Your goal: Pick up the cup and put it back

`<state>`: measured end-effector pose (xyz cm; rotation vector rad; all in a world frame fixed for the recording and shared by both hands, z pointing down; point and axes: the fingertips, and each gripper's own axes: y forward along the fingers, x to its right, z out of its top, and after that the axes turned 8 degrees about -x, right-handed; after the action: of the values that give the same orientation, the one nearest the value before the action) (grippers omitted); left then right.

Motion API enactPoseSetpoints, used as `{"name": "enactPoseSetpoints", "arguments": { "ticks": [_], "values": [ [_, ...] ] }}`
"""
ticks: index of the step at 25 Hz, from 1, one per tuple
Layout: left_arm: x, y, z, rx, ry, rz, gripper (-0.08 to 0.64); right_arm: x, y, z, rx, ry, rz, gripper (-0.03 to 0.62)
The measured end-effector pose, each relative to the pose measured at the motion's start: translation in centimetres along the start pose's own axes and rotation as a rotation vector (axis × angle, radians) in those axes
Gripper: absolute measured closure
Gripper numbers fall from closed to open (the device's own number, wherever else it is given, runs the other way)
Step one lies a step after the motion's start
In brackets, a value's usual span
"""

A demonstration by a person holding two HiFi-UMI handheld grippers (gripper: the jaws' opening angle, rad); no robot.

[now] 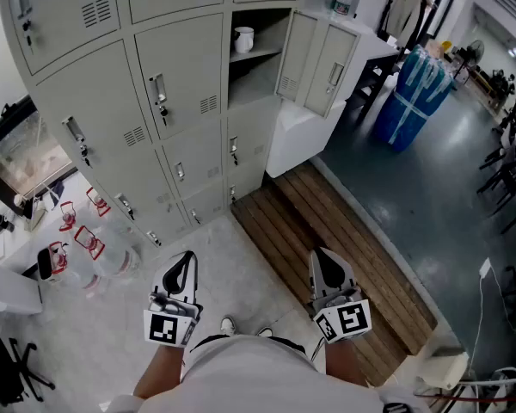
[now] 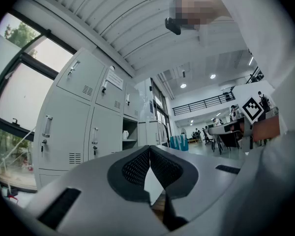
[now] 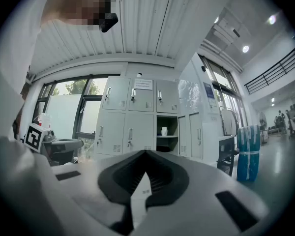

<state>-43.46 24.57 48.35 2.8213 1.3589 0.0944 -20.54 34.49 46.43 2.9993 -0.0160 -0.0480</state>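
A white cup (image 1: 243, 39) stands on the shelf of an open locker compartment, at the top of the head view. It shows small and far off as the cup (image 2: 125, 134) in the left gripper view and the cup (image 3: 164, 131) in the right gripper view. My left gripper (image 1: 186, 261) is held low in front of the person's body, its jaws shut with nothing between them. My right gripper (image 1: 324, 258) hangs beside it at the same height, its jaws also shut and empty. Both point toward the lockers, well short of the cup.
Grey lockers (image 1: 146, 101) fill the upper left, one door (image 1: 316, 61) swung open beside the cup's compartment. Wooden slats (image 1: 327, 239) cover the floor ahead. A blue wrapped bin (image 1: 413, 93) stands to the right. Clear water jugs with red handles (image 1: 90, 248) sit at left.
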Motion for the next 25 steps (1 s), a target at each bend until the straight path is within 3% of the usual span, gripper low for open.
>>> {"name": "enactPoseSetpoints", "arguments": {
  "ticks": [10,25],
  "values": [
    [-1.0,1.5,-0.3,-0.005,-0.006,-0.02,0.537,-0.5,1.9,0.0,-0.001,0.029,0.049,0.575],
    [-1.8,5.9,-3.0,-0.013,-0.016,-0.167,0.537,0.1,2.8,-1.9,-0.081,0.009,-0.095,0.575]
  ]
}}
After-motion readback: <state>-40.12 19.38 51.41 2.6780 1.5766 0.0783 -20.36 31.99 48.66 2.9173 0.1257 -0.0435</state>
